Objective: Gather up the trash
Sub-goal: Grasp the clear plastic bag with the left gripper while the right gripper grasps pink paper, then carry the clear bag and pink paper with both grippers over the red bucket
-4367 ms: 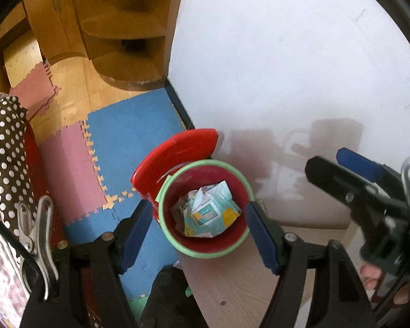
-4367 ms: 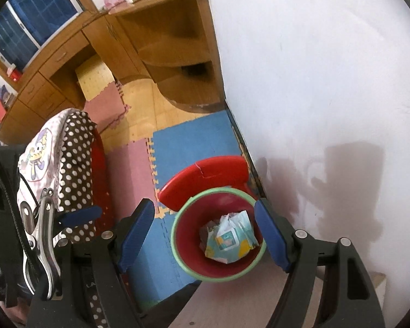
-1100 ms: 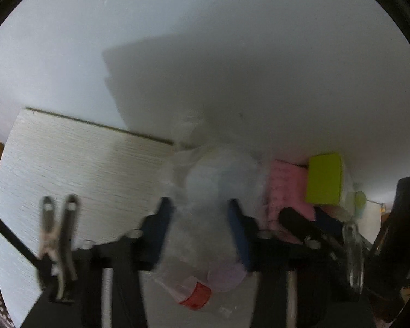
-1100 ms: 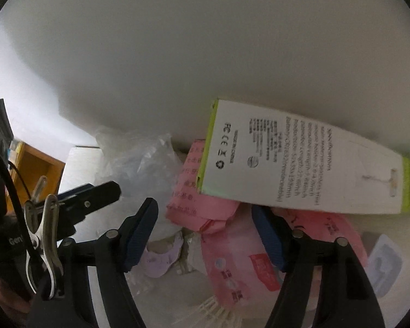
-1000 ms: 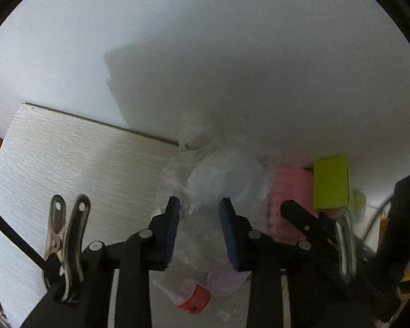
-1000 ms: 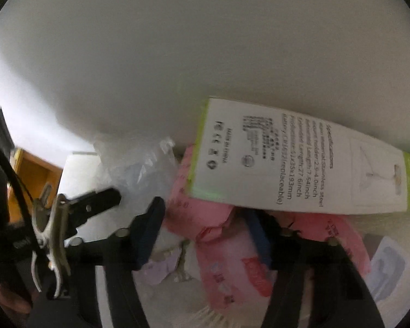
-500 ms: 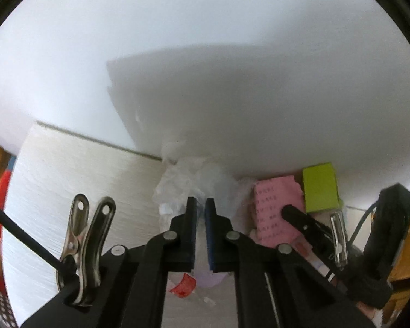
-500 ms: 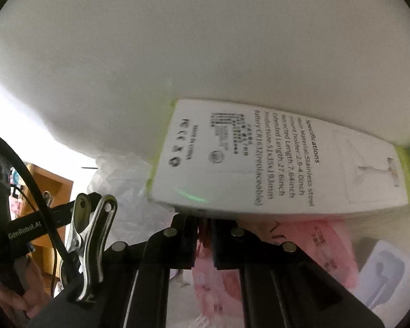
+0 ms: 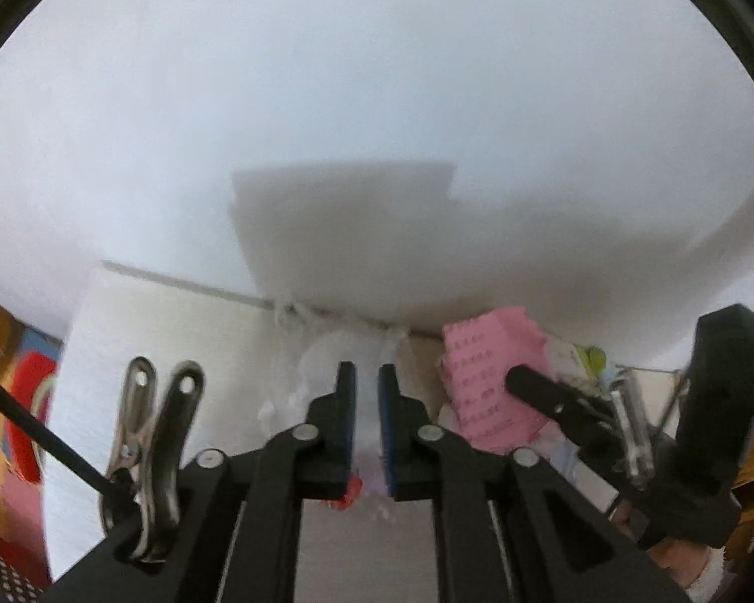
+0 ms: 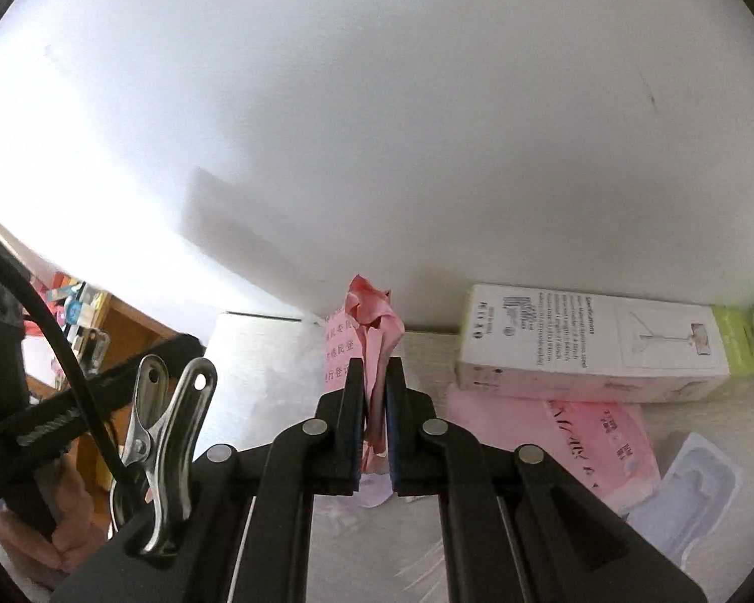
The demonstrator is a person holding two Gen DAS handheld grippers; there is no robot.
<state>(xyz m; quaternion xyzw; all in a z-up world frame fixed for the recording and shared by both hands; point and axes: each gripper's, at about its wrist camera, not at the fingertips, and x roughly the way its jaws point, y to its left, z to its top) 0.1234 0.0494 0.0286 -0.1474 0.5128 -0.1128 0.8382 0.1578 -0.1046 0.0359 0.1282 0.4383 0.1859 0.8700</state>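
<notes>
The white wall [image 10: 377, 125] closes off the far side of the pale table [image 9: 176, 331], and all the litter is pushed up against where the two meet. The table's left edge drops away to the floor, where a red bin [image 9: 30, 392] shows only as a blur; I cannot see what is in it. The table surface nearest the tongs and out toward that left edge is bare.

The left gripper [image 9: 367, 392] has crumpled clear plastic wrap [image 9: 321, 357] between its blue pads; the jaws are easing apart, with a narrow gap showing, and the film bunches at the wall just beyond the tips. A small red-and-white scrap [image 9: 349, 490] lies under the jaws.

The right gripper [image 10: 375, 387] is clenched on a pink wrapper [image 10: 374, 321], which stands up above the fingertips in front of the wall. In the left wrist view the same pink wrapper [image 9: 487, 377] hangs just right of the plastic wrap, with the right gripper's black finger [image 9: 553, 397] across it.

To the right of the held wrapper, a long white box [image 10: 593, 346] with green ends lies flat along the wall. Below it rest a flat pink packet [image 10: 598, 442] and, nearer the table's right side, a clear plastic tray [image 10: 688, 492].
</notes>
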